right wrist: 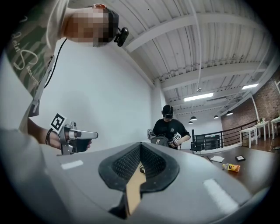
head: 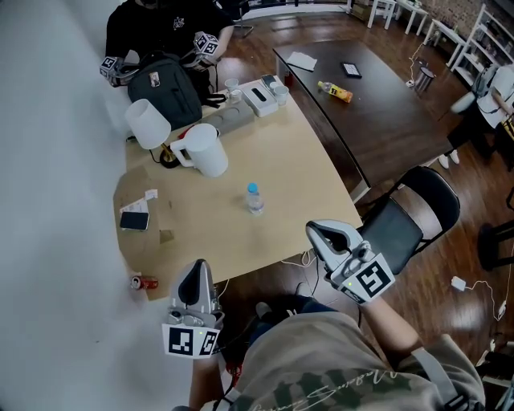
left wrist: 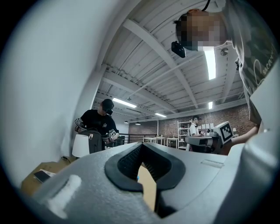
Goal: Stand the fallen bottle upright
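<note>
A small clear water bottle (head: pixel 254 198) with a blue cap stands upright near the middle of the light wooden table (head: pixel 305 177). My left gripper (head: pixel 196 266) is off the table's near edge, below and left of the bottle, shut and holding nothing. My right gripper (head: pixel 315 231) hangs off the near right corner, also shut and holding nothing. Both point level toward the table. In the left gripper view the jaws (left wrist: pixel 142 148) meet, and a sliver of the blue cap (left wrist: pixel 138 178) shows through the gap behind them. In the right gripper view the gripper (right wrist: pixel 140 148) is shut and the left gripper (right wrist: pixel 75 138) shows at left.
A white pitcher (head: pixel 205 150), a white lamp shade (head: pixel 148 123), a dark backpack (head: pixel 165 87) and a white box (head: pixel 259 98) crowd the far end, where another person (head: pixel 165 24) holds grippers. A phone (head: pixel 134 220) lies at left. A black chair (head: pixel 409 217) stands right, and a dark table (head: pixel 385 120) beyond.
</note>
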Motion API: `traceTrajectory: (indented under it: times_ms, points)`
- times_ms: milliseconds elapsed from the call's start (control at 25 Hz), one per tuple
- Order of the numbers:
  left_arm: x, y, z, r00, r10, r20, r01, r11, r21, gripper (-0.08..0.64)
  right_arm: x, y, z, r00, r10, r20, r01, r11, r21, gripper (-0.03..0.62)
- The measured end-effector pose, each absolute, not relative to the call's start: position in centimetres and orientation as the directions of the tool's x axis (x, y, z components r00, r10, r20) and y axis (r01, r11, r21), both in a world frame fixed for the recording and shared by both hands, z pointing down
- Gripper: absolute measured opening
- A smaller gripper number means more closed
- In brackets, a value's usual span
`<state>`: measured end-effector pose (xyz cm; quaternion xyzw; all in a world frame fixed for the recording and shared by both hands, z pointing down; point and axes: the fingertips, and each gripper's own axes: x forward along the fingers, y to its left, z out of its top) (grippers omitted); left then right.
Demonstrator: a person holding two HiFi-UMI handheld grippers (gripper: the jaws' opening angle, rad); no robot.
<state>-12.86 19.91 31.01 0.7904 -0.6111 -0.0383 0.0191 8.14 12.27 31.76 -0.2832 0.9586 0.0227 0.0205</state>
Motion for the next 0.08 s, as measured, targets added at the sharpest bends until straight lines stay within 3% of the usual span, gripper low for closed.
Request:
traceTrajectory:
  times_ms: [80]
  points:
    - [-12.8,20.16,30.99,0.252,-0.967,-0.037,-0.964,-0.254,0.078,0.003,8.1,12.51,31.81,-0.838,-0.543,-0.051,-0.545,0.838,0.031,0.003]
